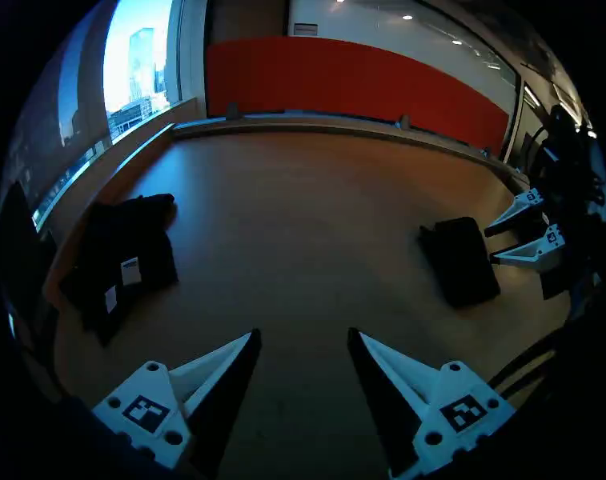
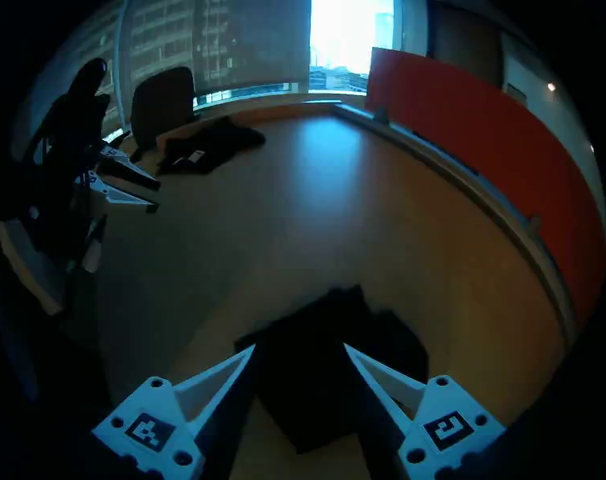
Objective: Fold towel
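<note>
— Towel (image 2: 327, 384) position?
— Dark, folded, lying on the tabletop (image 2: 319, 224) at lower centre of the right gripper view, between the right gripper (image 2: 298, 347) fingers. Can't tell if they touch it.
— Jaws?
— Right: apart, not clamped on anything. Left gripper (image 1: 303, 332): also apart, over bare wood at the bottom of the left gripper view.
— Anything else?
— Dark cloth pile (image 1: 126, 256) with white tags at mid left of that view, well apart from the towel. Red partition (image 1: 351, 80) along the top.
</note>
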`<action>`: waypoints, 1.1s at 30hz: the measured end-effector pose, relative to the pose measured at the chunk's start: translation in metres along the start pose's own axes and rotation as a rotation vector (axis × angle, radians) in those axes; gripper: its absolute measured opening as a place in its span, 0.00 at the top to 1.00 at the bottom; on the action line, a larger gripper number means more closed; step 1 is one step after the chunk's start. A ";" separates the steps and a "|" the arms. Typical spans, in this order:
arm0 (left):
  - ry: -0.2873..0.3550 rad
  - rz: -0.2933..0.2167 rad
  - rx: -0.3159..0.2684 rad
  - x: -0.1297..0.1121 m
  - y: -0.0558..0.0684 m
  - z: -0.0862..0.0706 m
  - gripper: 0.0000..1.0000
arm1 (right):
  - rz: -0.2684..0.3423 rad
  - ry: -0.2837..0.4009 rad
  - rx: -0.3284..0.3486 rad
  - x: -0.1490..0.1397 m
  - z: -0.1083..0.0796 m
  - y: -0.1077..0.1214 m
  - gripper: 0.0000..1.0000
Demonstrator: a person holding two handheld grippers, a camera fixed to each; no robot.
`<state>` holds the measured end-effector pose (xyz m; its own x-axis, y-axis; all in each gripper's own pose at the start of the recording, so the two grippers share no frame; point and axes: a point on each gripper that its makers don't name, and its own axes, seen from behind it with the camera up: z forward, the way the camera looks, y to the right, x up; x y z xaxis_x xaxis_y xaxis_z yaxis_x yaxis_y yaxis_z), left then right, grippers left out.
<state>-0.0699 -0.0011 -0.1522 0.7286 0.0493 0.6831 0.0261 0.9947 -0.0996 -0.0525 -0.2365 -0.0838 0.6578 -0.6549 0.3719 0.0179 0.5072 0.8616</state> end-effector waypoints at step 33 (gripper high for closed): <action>-0.001 0.020 -0.005 0.001 0.005 0.000 0.21 | 0.081 -0.105 -0.060 -0.090 -0.016 0.008 0.35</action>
<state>-0.0694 0.0036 -0.1519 0.7287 0.0693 0.6813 0.0151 0.9930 -0.1172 -0.0992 -0.1644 -0.1162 0.5770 -0.6637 0.4760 0.0149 0.5913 0.8063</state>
